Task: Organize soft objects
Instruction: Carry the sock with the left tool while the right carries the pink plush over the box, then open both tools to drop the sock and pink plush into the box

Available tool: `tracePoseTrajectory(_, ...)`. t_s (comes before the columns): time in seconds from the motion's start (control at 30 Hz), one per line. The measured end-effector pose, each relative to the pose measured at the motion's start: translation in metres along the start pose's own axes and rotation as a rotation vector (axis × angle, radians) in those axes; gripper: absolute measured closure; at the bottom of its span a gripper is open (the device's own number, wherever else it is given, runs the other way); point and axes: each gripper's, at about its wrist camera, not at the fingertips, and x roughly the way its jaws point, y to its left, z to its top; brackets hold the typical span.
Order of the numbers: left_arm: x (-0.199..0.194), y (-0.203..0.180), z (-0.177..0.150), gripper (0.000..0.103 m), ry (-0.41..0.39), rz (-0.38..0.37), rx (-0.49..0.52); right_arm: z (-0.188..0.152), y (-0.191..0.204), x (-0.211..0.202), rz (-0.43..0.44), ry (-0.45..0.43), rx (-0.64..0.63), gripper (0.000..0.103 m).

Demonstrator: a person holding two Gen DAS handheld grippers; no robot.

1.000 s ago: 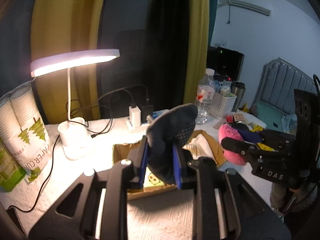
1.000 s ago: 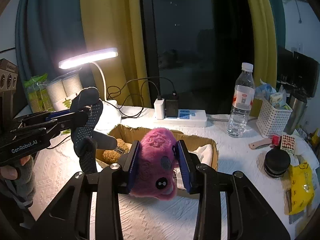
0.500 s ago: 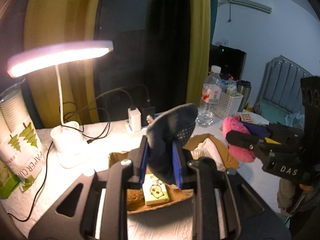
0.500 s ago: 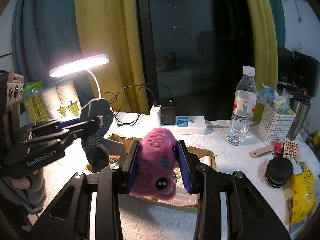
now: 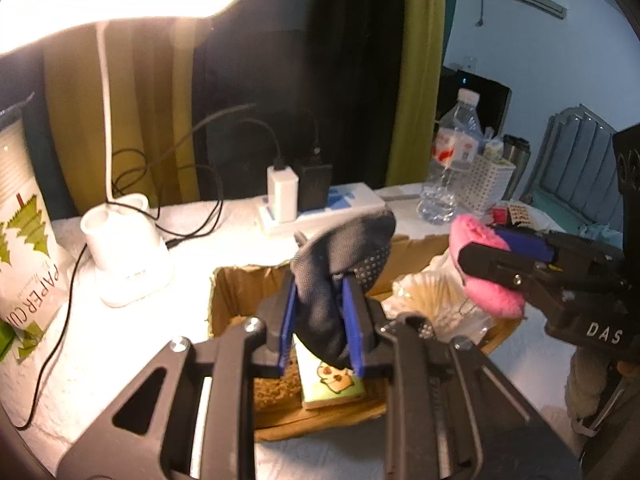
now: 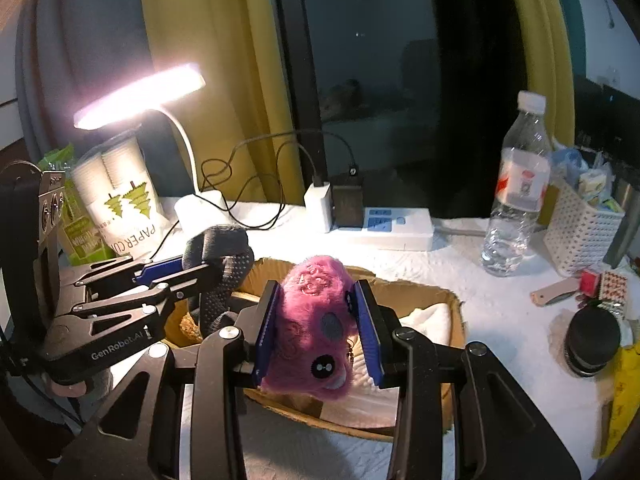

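Matte black angular linkages on the left gripper (image 5: 320, 320), with triangular cut-outs in the arms and silver screws at the pivots. Flat blue pads (image 5: 354, 324) lining its inner finger faces. White lettering "GenRobot.AI" on its side in the right wrist view (image 6: 200, 276), plus small round lenses on an upright black plate behind. Same black frame, silver pivot screws and blue pads (image 6: 370, 332) on the right gripper (image 6: 316, 328); white letters "DAS" on its body from the other side (image 5: 508, 256). Grey-gloved hand (image 5: 592, 388) beneath that body.
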Motion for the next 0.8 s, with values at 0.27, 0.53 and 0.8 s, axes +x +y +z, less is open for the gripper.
tracePoseTrajectory(0.27, 0.031, -0.001, -0.013, 0.08, 0.079, 0.008, 0.011, -0.008, -0.008, 0.031, 0.024, 0.058, 0.023, 0.064)
tracePoseTrajectory(0.53, 0.047, 0.002, -0.022, 0.077, 0.139, 0.009, 0.003, -0.017, -0.011, 0.053, 0.032, 0.109, 0.034, 0.063)
tracePoseTrajectory(0.8, 0.038, 0.004, -0.016, 0.072, 0.141, 0.01, -0.008, -0.017, -0.01, 0.054, 0.022, 0.12, 0.031, 0.057)
